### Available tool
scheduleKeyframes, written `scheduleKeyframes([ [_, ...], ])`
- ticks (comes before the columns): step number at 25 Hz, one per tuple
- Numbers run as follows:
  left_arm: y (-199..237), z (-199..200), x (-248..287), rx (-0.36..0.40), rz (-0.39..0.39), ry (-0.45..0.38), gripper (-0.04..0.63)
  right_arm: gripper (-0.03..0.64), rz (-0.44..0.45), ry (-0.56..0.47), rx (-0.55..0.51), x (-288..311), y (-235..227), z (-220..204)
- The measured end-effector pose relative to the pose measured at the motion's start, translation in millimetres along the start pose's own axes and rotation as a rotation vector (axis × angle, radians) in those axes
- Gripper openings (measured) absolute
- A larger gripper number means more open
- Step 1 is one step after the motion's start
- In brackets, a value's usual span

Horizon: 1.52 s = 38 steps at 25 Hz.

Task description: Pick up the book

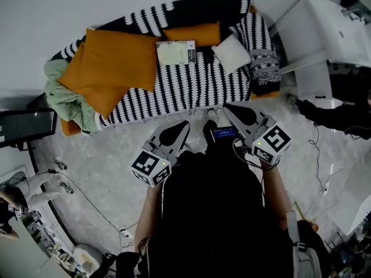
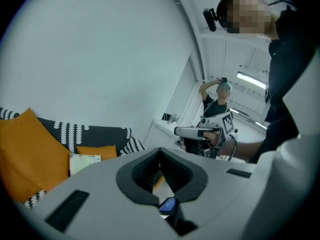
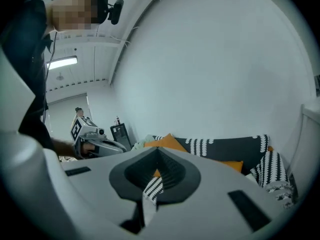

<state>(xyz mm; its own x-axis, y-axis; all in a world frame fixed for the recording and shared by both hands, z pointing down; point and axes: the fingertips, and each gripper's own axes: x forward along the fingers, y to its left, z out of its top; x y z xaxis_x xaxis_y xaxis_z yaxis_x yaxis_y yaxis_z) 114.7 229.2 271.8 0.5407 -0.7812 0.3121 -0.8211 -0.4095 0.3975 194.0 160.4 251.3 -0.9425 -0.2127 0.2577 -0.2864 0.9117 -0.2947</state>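
Person's dark torso [image 1: 223, 213] fills the bottom of the head view, with both grippers held out in front of it over the pale floor [image 1: 104, 161].

Book [image 1: 175, 52]: pale green cover, lying flat and face up on the sofa seat. It is untouched and well apart from both grippers. It sits between the big orange cushion [image 1: 116, 68] and the white cushion [image 1: 231, 52], just in front of a smaller orange cushion [image 1: 194, 33] propped on the backrest. Its near edge looks free on the black-and-white throw [image 1: 191, 88], so that is likely the side to grab.

A green blanket [image 1: 64, 97] is bunched at the sofa's left end, and a white desk [image 1: 324, 33] stands past its right end.

Left gripper [image 2: 160, 156]: jaws pressed together, nothing between them. Right gripper [image 3: 159, 156]: jaws also meet at the tips and hold nothing.

Both grippers point toward the sofa, slightly down, side by side. That reads as carrying them closed while approaching, since nothing is in reach yet.

Judged stage: approach only, pick not started. Next move probably needs one gripper to open near the book's edge. The soft throw could let the book slide or tip under a push.
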Motion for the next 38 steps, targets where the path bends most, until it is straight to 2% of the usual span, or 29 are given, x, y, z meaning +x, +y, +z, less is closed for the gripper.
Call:
scheduleKeyframes([
  [10, 14, -6, 42, -0.076, 0.087, 0.054, 0.013, 0.017, 0.088, 0.091, 0.043, 17, -66, -13],
  [18, 54, -8, 44, -0.032, 0.112, 0.108, 0.015, 0.017, 0.113, 0.108, 0.062, 46, -77, -7],
  [25, 115, -1, 56, -0.007, 0.029, 0.155, 0.020, 0.017, 0.078, 0.088, 0.098, 77, -66, 1],
  [31, 178, 6, 78, 0.072, -0.112, 0.260, 0.055, 0.017, -0.049, 0.092, 0.178, 113, -73, 7],
  [38, 250, 20, 106, 0.132, -0.197, 0.320, 0.083, 0.017, -0.169, 0.108, 0.216, 149, -94, 15],
])
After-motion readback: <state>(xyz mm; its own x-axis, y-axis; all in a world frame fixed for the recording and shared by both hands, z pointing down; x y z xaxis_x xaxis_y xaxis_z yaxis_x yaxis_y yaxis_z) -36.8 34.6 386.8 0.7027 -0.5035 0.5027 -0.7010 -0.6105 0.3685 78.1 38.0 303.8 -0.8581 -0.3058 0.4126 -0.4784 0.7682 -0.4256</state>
